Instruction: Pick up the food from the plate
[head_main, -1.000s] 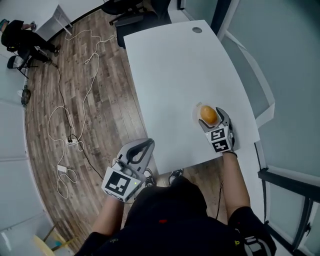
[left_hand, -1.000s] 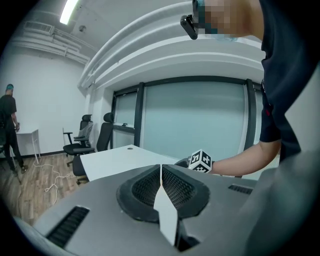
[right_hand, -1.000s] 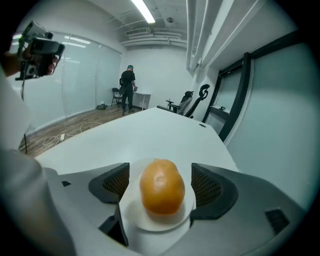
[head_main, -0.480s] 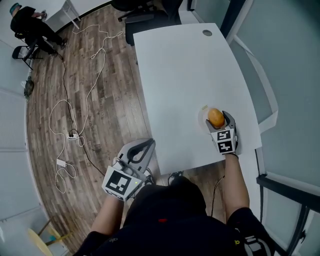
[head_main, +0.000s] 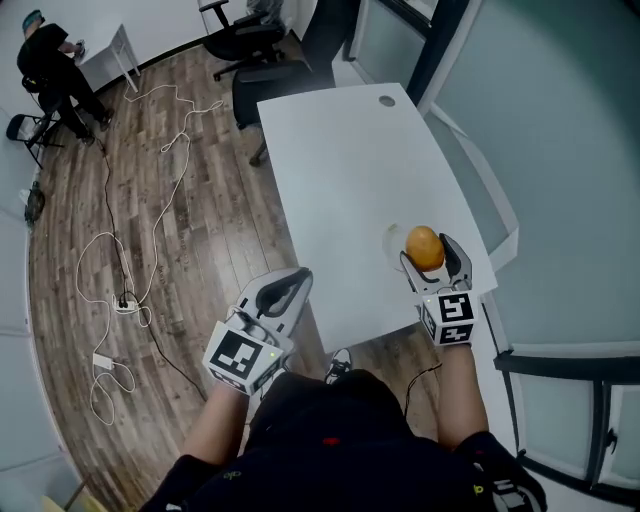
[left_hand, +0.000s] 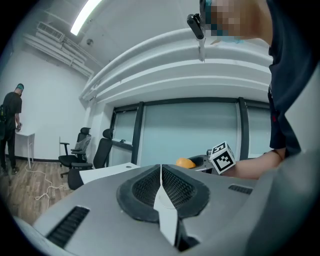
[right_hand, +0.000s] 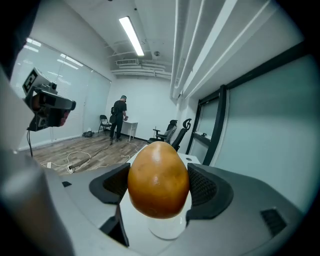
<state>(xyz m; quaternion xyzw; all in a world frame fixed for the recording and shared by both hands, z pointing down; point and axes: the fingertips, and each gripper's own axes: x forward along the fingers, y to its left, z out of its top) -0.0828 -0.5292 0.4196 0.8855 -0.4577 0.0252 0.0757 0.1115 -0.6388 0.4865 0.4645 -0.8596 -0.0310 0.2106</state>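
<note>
An orange-brown, egg-shaped piece of food (head_main: 424, 247) (right_hand: 159, 175) sits between the jaws of my right gripper (head_main: 426, 250) (right_hand: 159, 186), which is shut on it. It hangs a little above a small white plate (head_main: 391, 240) (right_hand: 169, 229) near the table's right front corner. The plate lies bare below the food. My left gripper (head_main: 288, 288) (left_hand: 161, 175) is shut and holds nothing, off the table's front left edge and over the floor. In the left gripper view the food (left_hand: 185, 162) shows far off, beside the right gripper's marker cube.
The white table (head_main: 345, 170) has a round cable hole (head_main: 387, 101) at its far end. Glass partitions run along its right side. Office chairs (head_main: 262, 40) stand beyond the far end. Cables (head_main: 150, 230) trail over the wooden floor at the left, where a person (head_main: 45, 60) stands far off.
My right gripper has risen with the food, which has come up off the plate. The left gripper has stayed shut in much the same place.
</note>
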